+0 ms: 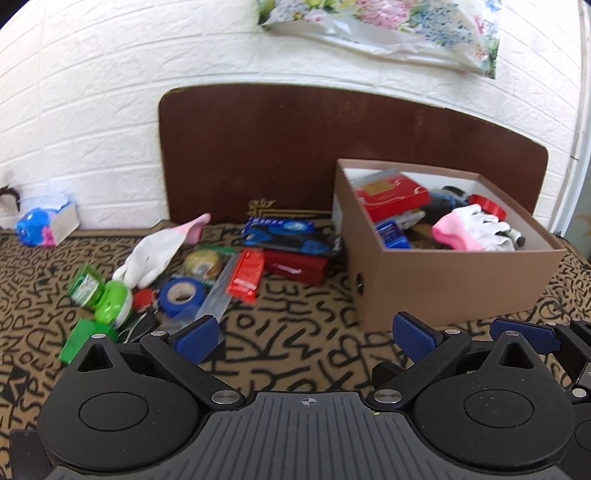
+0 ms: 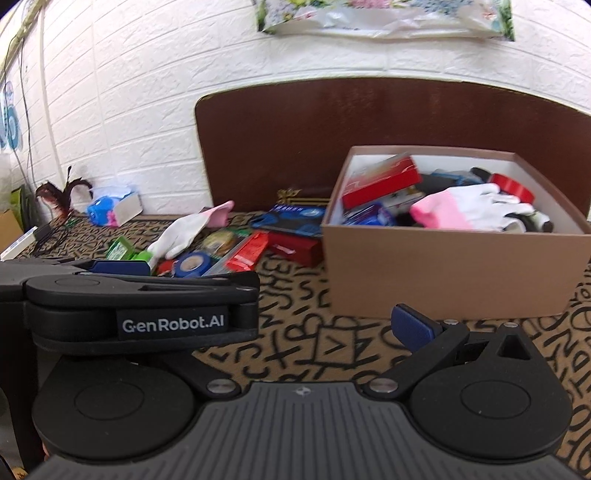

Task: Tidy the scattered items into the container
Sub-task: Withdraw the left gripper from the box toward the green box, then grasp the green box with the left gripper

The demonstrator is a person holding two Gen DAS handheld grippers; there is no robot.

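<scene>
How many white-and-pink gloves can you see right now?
2. One glove lies on top of the items in the cardboard box; the other glove is still out on the patterned cloth, left of the box. More could be buried in the box.

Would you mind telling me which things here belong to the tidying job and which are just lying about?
Part of the job:
box
loose glove
blue tape roll
orange packet
green jar
dark red case

Just lying about:
tissue pack
brown board
floral bag
</scene>
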